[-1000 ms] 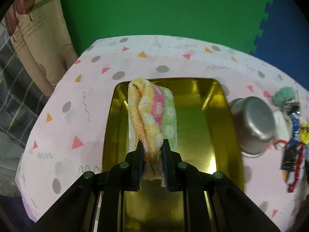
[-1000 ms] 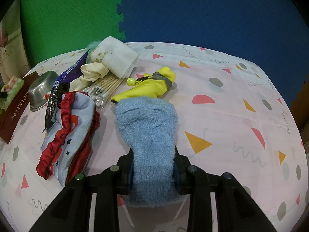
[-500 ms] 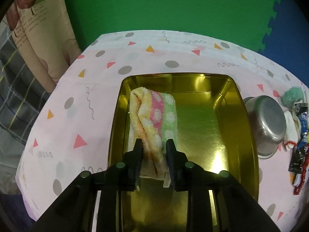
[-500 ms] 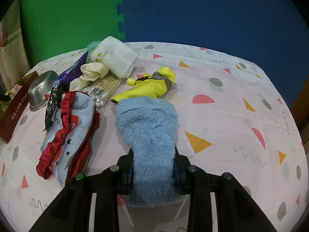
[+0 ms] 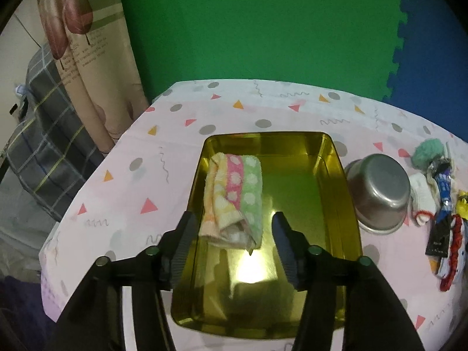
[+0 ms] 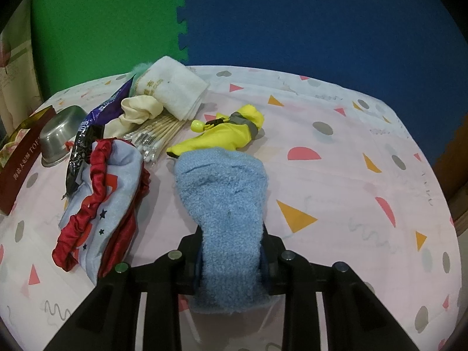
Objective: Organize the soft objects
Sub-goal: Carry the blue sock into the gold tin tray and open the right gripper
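Observation:
A folded towel (image 5: 234, 199) with yellow, pink and green dotted stripes lies in the left half of the gold metal tray (image 5: 336, 193). My left gripper (image 5: 234, 234) is open above the tray, its fingers on either side of the towel's near end, not touching it. My right gripper (image 6: 231, 251) is shut on a fluffy blue sock (image 6: 225, 193), which hangs forward over the pink tablecloth. The tray's dark red side (image 6: 20, 166) shows at the left edge of the right wrist view.
A steel bowl (image 5: 378, 190) stands right of the tray. Beyond the sock lie a yellow pouch (image 6: 225, 134), a red-trimmed blue cloth (image 6: 102, 199), cotton swabs (image 6: 155, 137), a white towel (image 6: 172, 90), a cream scrunchie (image 6: 137, 111) and a purple wrapper (image 6: 99, 114).
My left gripper has opened and let go of the striped towel, which now lies in the tray. The gripper has drawn back. My right gripper has not moved.

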